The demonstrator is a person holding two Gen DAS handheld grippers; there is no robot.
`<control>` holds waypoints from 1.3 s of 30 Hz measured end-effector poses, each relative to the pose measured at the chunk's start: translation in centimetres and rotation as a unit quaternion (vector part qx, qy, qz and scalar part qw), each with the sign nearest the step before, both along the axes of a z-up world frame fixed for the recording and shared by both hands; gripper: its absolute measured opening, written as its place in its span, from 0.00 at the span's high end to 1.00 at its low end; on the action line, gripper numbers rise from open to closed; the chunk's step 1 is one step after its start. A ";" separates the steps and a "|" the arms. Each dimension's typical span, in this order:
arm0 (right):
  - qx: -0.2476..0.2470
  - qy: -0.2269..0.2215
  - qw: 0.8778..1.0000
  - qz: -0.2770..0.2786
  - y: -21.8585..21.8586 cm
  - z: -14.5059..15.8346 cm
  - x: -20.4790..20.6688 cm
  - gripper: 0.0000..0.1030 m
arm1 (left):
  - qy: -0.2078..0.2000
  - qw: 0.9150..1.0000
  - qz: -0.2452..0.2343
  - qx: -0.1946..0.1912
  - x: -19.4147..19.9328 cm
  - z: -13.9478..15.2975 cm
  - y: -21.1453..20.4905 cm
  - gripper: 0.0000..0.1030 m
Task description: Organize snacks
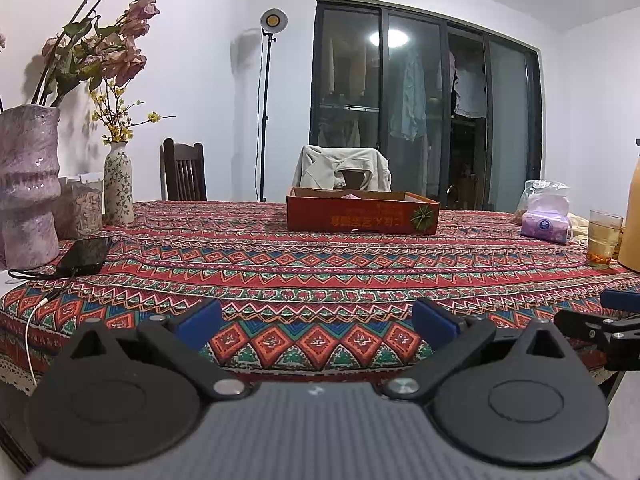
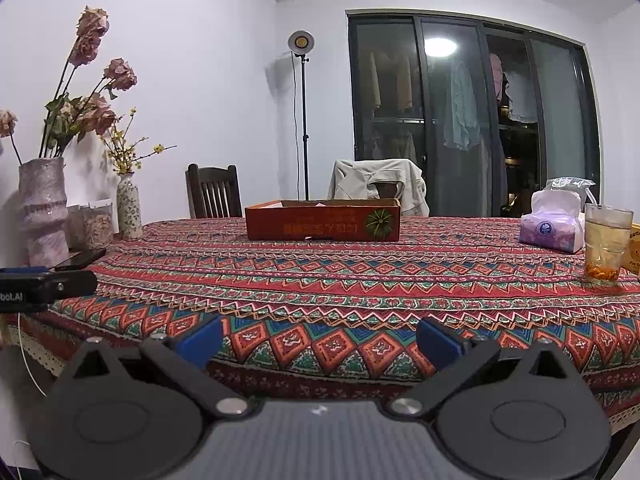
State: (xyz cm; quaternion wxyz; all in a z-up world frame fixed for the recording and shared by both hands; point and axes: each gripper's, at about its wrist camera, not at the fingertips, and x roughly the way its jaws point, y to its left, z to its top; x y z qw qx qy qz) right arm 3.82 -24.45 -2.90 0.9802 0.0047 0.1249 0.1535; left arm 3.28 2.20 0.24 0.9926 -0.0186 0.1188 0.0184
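Observation:
A shallow red cardboard box [image 1: 362, 216] [image 2: 322, 224] stands near the far edge of the table, something pink showing just above its rim. My left gripper [image 1: 318, 324] hovers open over the near table edge, nothing between its blue pads. My right gripper [image 2: 319, 340] is open too, at the near edge and well short of the box. In the left wrist view the right gripper [image 1: 600, 324] juts in at the right edge. At the left edge of the right wrist view sits part of the left gripper [image 2: 40, 286]. No snack lies within reach of either one.
A patterned tablecloth [image 1: 320, 264] covers the table. Vases [image 1: 28, 184] with dried flowers, jars and a phone [image 1: 86, 256] on a cable sit at the left. A tissue pack [image 2: 554, 226], a glass of tea [image 2: 606, 244], a plastic bag and a yellow container stand at the right. Chairs are behind.

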 end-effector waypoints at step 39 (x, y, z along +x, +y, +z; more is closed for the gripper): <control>0.004 -0.002 1.000 0.002 -0.3 -0.1 0.0 0.00 | -0.009 1.000 -0.010 0.010 -0.1 0.1 0.4 0.00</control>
